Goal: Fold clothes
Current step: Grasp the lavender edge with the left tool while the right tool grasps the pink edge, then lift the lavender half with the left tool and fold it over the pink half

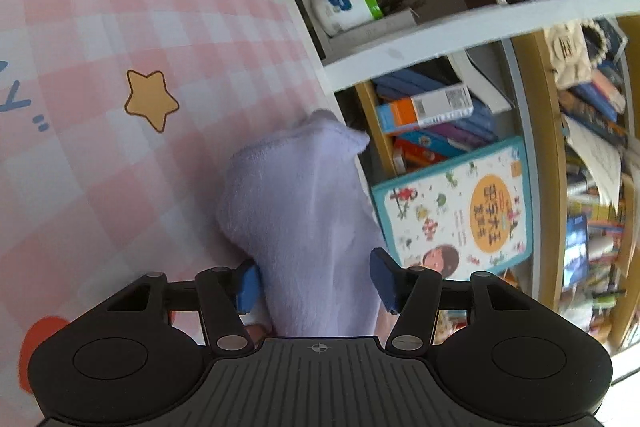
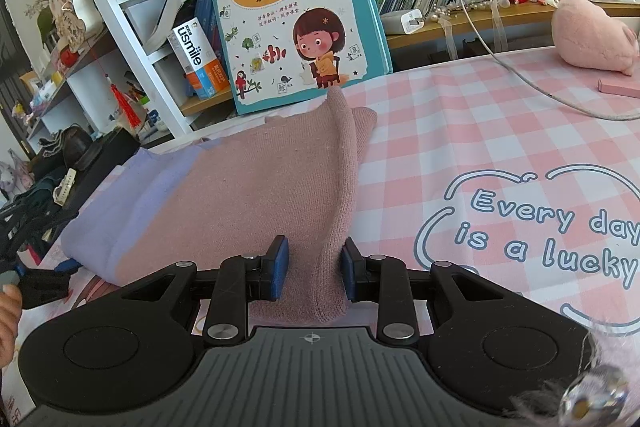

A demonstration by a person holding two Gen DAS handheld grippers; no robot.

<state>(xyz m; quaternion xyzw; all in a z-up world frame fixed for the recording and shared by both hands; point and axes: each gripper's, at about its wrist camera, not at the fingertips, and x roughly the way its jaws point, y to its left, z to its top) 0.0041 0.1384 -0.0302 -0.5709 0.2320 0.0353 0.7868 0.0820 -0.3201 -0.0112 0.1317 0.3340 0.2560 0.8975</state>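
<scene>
Taking the big picture book [image 2: 296, 7] as landmark: it leans upright at the tabletop's [image 2: 500, 131] far edge, just behind the pink garment's [image 2: 256, 187] raised tip, blocking any pass there. To its right, a white cable [image 2: 532, 83] trails over the checked cloth toward a pink plush toy [image 2: 592, 35]. Nearer than the cable, in front of the book, the printed cloth lies open. Left of it, shelves [image 2: 120, 27] crowd the edge.

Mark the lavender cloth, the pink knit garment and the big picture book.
lavender cloth [image 1: 304, 211], left wrist view, middle of the raised fold.
pink knit garment [image 2: 248, 195], right wrist view, flat body panel.
picture book [image 2: 280, 7], right wrist view, front cover centre.
</scene>
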